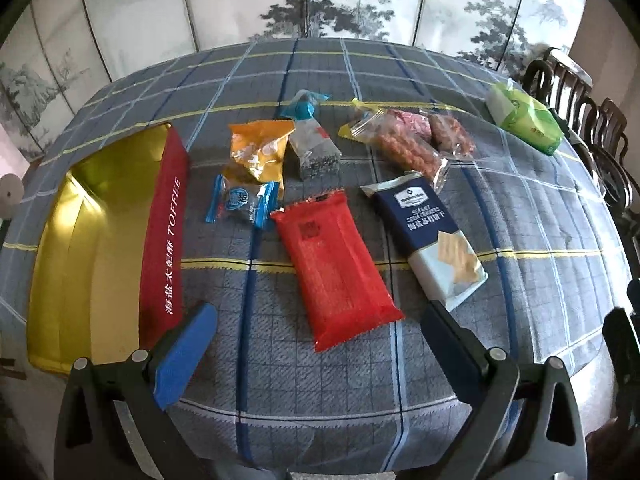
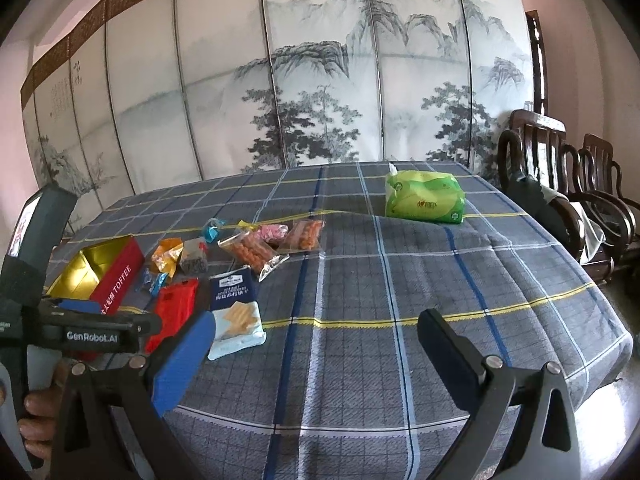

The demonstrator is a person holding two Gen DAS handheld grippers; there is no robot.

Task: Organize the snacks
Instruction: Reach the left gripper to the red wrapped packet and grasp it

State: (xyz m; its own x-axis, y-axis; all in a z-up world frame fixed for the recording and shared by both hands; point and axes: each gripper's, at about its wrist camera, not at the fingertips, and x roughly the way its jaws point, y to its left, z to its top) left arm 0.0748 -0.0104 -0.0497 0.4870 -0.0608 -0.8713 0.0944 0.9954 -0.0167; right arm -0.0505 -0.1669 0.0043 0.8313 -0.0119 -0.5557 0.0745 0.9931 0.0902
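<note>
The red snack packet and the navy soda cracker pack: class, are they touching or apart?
Apart. The left wrist view shows a strip of plaid tablecloth running between the red snack packet and the soda cracker pack along their whole length.

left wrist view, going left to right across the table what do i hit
toffee box → red packet → cracker pack → green tissue pack
</note>
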